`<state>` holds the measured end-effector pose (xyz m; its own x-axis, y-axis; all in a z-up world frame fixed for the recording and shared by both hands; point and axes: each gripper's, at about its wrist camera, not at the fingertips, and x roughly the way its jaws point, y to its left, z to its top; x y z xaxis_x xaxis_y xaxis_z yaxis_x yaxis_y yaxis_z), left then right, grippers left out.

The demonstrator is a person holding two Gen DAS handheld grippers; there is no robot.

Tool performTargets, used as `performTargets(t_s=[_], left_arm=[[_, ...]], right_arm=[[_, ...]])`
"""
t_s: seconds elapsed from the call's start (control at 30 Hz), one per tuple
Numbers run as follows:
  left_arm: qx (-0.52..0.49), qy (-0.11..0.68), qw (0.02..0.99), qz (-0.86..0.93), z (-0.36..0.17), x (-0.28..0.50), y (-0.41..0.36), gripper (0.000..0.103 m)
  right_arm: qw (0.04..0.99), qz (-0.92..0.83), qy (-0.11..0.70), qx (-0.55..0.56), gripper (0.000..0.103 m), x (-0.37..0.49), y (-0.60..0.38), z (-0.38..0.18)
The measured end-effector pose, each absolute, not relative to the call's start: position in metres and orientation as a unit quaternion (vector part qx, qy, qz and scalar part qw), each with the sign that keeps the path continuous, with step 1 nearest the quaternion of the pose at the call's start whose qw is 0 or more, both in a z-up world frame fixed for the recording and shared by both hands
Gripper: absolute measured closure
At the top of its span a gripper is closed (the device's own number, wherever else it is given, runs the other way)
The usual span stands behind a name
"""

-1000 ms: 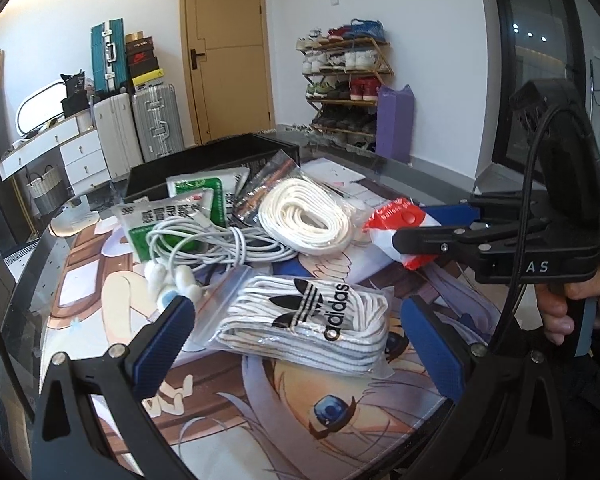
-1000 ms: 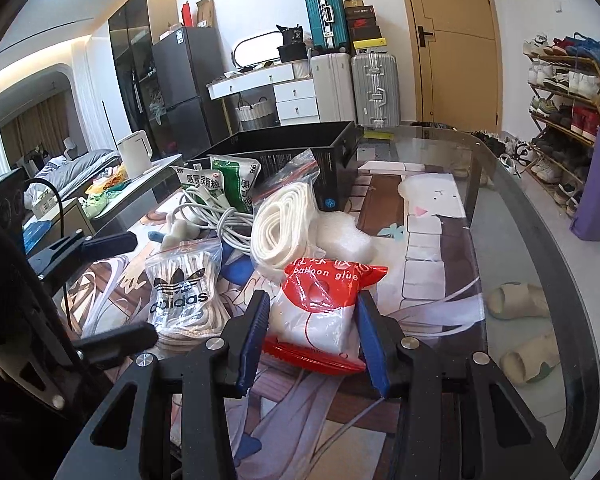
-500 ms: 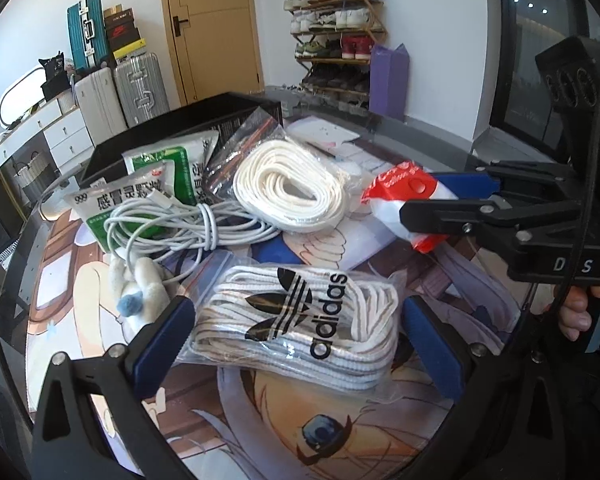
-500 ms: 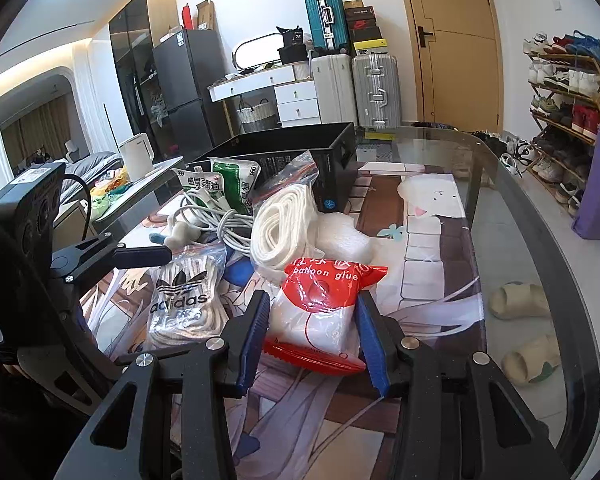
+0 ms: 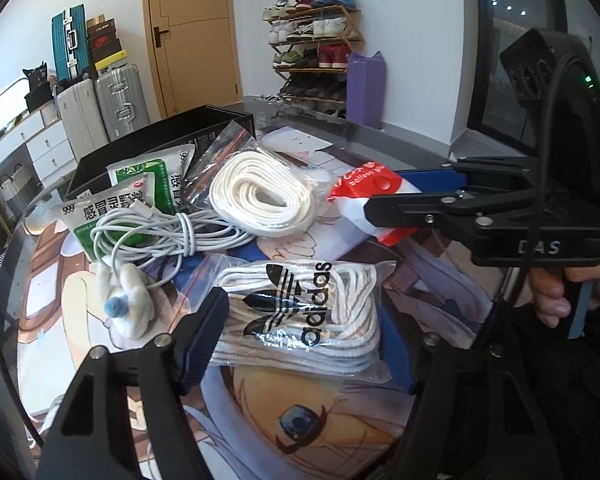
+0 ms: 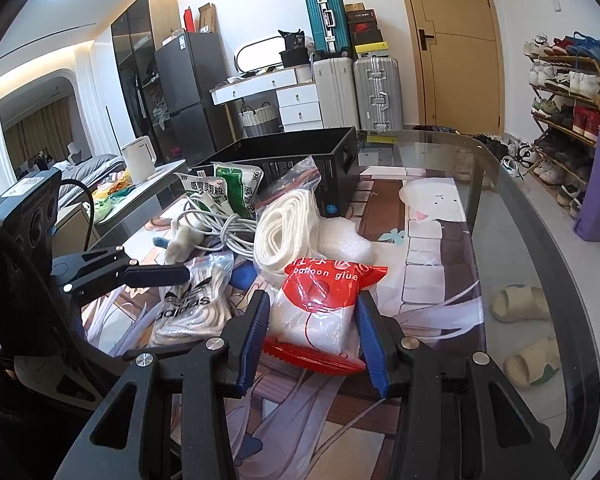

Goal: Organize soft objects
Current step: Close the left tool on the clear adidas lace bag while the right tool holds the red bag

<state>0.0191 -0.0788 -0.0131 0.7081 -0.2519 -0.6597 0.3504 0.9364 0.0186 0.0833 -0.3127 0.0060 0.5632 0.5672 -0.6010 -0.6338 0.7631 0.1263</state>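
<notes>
My right gripper (image 6: pixel 314 330) is shut on a red and white balloon glue bag (image 6: pixel 320 304), pads pressing both its sides; the bag also shows in the left wrist view (image 5: pixel 370 192). My left gripper (image 5: pixel 304 344) is open, its fingers on either side of a clear adidas bag of white laces (image 5: pixel 304 312) lying on the printed mat; that bag shows in the right wrist view (image 6: pixel 192 304). A bag of white rope (image 5: pixel 260 192), a coiled white cable (image 5: pixel 156 236) and green medicine packets (image 5: pixel 140 184) lie behind.
A black open box (image 6: pixel 296 160) stands at the back of the glass table (image 6: pixel 540 264). A white fuzzy item (image 5: pixel 124 304) lies left of the laces. A white foam lump (image 6: pixel 340 240) sits behind the glue bag. Slippers lie on the floor right.
My left gripper has moved forward and down over the adidas lace bag, so its fingers now straddle it. The right gripper still holds the glue bag in place.
</notes>
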Motion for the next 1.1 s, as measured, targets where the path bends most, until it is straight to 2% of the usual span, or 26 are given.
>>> performTargets(t_s=[0.03,0.07,0.1,0.13,0.23,0.4,0.43,0.5,0.53,0.6,0.73,1.1], left_arm=[[0.070,0.342,0.923,-0.164,-0.011,0.017,-0.078,0.033],[0.070,0.338,0.924,-0.164,-0.010,0.014,-0.077,0.039],[0.068,0.334,0.925,-0.169,-0.008,0.012,-0.076,0.056],[0.070,0.331,0.927,-0.164,-0.005,0.011,-0.075,0.064],[0.059,0.325,0.929,-0.166,0.001,0.009,-0.068,0.070],[0.056,0.324,0.929,-0.167,0.001,0.003,-0.064,0.070],[0.055,0.323,0.931,-0.164,0.002,0.002,-0.063,0.068],[0.051,0.326,0.932,-0.150,0.002,0.003,-0.062,0.053],[0.048,0.326,0.933,-0.143,0.002,0.005,-0.059,0.040],[0.029,0.323,0.937,-0.133,0.004,0.003,-0.051,0.039],[-0.010,0.330,0.937,-0.118,0.005,0.004,-0.038,0.016],[-0.054,0.352,0.934,-0.021,-0.003,0.024,-0.044,0.014]], right_arm=[[0.883,0.340,0.319,-0.052,0.059,0.083,-0.313,0.006],[0.883,0.341,0.318,-0.051,0.059,0.082,-0.313,0.007],[0.884,0.342,0.316,-0.050,0.059,0.081,-0.314,0.008],[0.884,0.342,0.314,-0.049,0.059,0.080,-0.314,0.009],[0.885,0.345,0.311,-0.048,0.059,0.080,-0.315,0.011],[0.885,0.347,0.308,-0.049,0.059,0.078,-0.314,0.012],[0.884,0.347,0.308,-0.049,0.059,0.078,-0.314,0.012],[0.884,0.347,0.308,-0.049,0.059,0.078,-0.314,0.012],[0.885,0.346,0.308,-0.049,0.059,0.078,-0.314,0.012],[0.885,0.346,0.307,-0.049,0.059,0.078,-0.314,0.012],[0.885,0.345,0.308,-0.048,0.059,0.079,-0.314,0.012],[0.886,0.344,0.307,-0.049,0.059,0.078,-0.314,0.011]])
